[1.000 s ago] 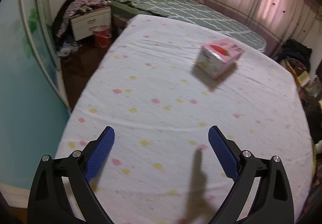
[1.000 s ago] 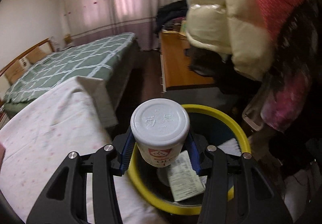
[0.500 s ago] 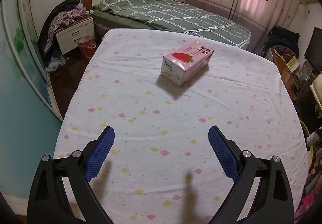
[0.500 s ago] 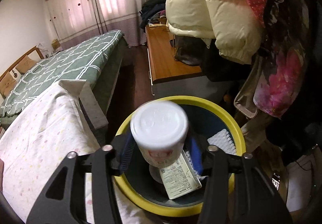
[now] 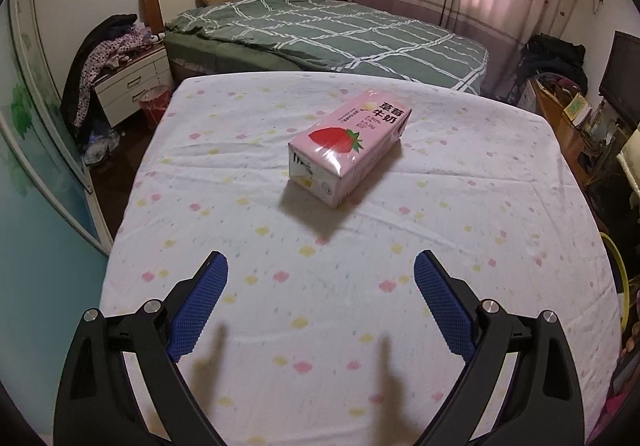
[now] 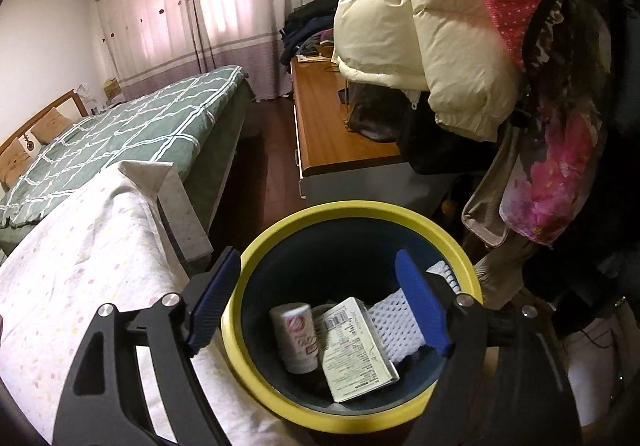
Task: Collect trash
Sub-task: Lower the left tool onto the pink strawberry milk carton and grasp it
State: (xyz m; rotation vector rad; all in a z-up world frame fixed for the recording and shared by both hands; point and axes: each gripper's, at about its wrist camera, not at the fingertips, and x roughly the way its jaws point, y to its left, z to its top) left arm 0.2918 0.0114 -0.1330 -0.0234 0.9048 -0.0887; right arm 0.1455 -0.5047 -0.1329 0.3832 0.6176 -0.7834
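The right gripper (image 6: 318, 300) hangs over the mouth of a bin with a yellow rim (image 6: 432, 224) and a dark blue inside. Its jaws have just been opening and now stand wide, with nothing between the blue pads (image 6: 420, 306); they grip nothing. Below them, on the bin's floor, lies a white cup with a red label (image 6: 296, 338), tipped on its side, touching a flat printed carton (image 6: 356, 342) that leans to its right. A piece of white foam netting (image 6: 394, 320) sits behind the carton, toward the bin's far right. The bin stands just beside the right edge of a bed covered with a white sheet with pastel dots (image 6: 80, 258).

The left gripper (image 5: 320, 274) is held above the near part of that same dotted sheet (image 5: 440, 173). Its jaws are spread wide and empty, and the pads touch nothing; their shadows fall on the sheet just below. Farther out, near the middle of the sheet and well apart from the fingers, a pink strawberry milk carton (image 5: 352, 145) lies on its side, turned at an angle, with its far end pointing right. Beyond the sheet stands a second bed with a green checked cover (image 5: 340, 37), and to the far left a white nightstand (image 5: 132, 81) piled with clothes, with a small red basket (image 5: 154, 103) on the floor beside it.
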